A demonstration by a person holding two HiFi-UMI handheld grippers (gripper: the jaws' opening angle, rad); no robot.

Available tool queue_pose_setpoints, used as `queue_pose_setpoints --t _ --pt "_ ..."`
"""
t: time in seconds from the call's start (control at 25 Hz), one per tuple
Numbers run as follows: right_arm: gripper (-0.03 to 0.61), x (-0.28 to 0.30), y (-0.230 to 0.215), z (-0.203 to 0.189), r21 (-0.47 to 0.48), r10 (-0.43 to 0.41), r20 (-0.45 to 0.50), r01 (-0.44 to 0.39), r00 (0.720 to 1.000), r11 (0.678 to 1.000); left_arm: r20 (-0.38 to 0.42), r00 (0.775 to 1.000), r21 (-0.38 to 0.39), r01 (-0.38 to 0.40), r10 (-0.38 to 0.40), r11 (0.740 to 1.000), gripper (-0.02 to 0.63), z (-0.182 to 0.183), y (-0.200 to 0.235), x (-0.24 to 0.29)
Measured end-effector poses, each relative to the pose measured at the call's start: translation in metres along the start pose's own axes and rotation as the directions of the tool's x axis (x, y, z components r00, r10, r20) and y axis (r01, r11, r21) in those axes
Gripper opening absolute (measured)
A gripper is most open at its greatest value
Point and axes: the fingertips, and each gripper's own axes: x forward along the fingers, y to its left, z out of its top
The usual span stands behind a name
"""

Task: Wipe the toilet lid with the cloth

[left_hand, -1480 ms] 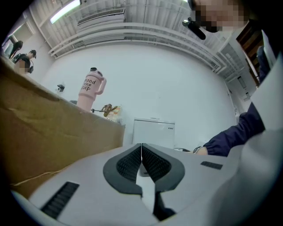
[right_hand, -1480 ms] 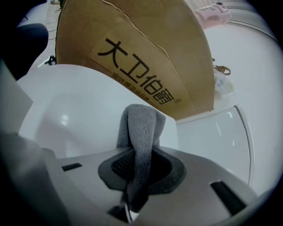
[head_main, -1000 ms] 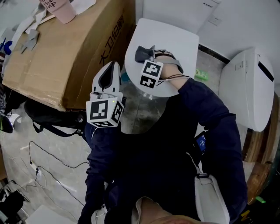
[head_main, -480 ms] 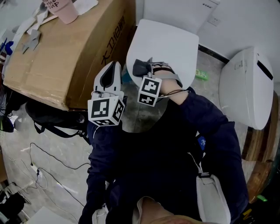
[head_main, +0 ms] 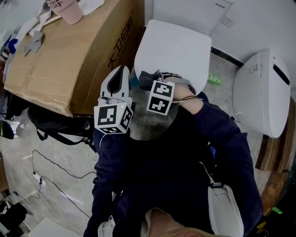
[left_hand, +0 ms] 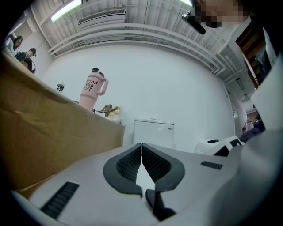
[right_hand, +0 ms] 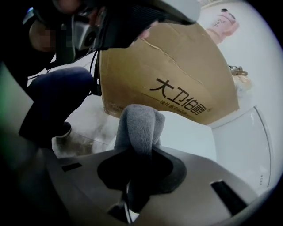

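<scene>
The white toilet lid [head_main: 173, 51] lies shut in the upper middle of the head view. My right gripper [head_main: 149, 79] is shut on a grey cloth [head_main: 144, 77] at the lid's near left edge; in the right gripper view the cloth [right_hand: 139, 128] bulges out between the jaws over the lid [right_hand: 194, 134]. My left gripper [head_main: 117, 79] hangs to the left of the toilet beside the cardboard box, jaws shut on nothing. In the left gripper view its pads [left_hand: 141, 164] meet, with the cistern [left_hand: 154, 132] beyond.
A big cardboard box [head_main: 69, 51] stands close at the left with a pink tumbler [head_main: 64, 9] on it. A second white toilet [head_main: 261, 92] sits at the right. A black bag [head_main: 55, 122] and cables [head_main: 51, 178] lie on the marble floor at lower left.
The right gripper has dragged the cloth toward me and leftward, from the middle of the lid's front to its near left edge. The left gripper has hardly moved.
</scene>
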Motion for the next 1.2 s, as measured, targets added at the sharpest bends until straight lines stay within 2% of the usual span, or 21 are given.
queue_pose_setpoints --t 0.12,0.28,0.48,0.6,0.68,0.8,0.88,1.0,1.08,1.2 --pt "0.067 0.003 -0.027 -0.007 0.04 -0.031 0.004 0.031 1.0 0.999 -0.006 1.0 0.001 -0.004 0.004 1.0 0.017 -0.002 0.0 -0.001" --pt "0.067 0.009 -0.095 -0.019 0.067 -0.184 -0.026 0.185 0.983 0.98 -0.023 1.0 0.003 -0.012 0.012 1.0 0.017 -0.008 0.0 -0.003" --pt "0.067 0.024 -0.197 -0.024 0.043 -0.383 -0.046 0.385 0.923 0.922 -0.051 0.998 -0.01 -0.032 0.031 0.999 0.017 -0.018 0.001 -0.01" --pt "0.067 0.046 -0.244 -0.019 -0.051 -0.432 -0.011 0.431 0.902 0.901 -0.059 0.997 0.003 -0.049 0.049 0.999 0.017 -0.018 0.002 -0.016" --pt "0.067 0.065 -0.271 -0.02 -0.077 -0.463 -0.016 0.46 0.886 0.884 -0.064 0.996 0.012 -0.059 0.06 0.998 0.017 -0.018 0.004 -0.022" --pt "0.067 0.093 -0.311 -0.016 -0.132 -0.549 -0.039 0.541 0.835 0.831 -0.086 0.993 0.02 -0.078 0.079 0.997 0.017 -0.02 0.01 -0.036" --pt "0.067 0.11 -0.332 -0.018 -0.149 -0.576 -0.072 0.562 0.815 0.814 -0.101 0.989 0.022 -0.105 0.107 0.994 0.017 -0.022 0.014 -0.043" --pt "0.067 0.128 -0.343 -0.027 -0.107 -0.563 -0.133 0.553 0.816 0.826 -0.122 0.985 0.02 -0.118 0.12 0.993 0.017 -0.03 0.015 -0.048" --pt "0.067 0.129 -0.347 -0.025 -0.113 -0.567 -0.153 0.556 0.81 0.824 -0.125 0.985 0.021 -0.115 0.117 0.993 0.017 -0.033 0.016 -0.047" --pt "0.066 0.128 -0.339 -0.016 -0.121 -0.545 -0.144 0.532 0.826 0.838 -0.117 0.987 0.01 -0.113 0.114 0.994 0.017 -0.034 0.017 -0.043"
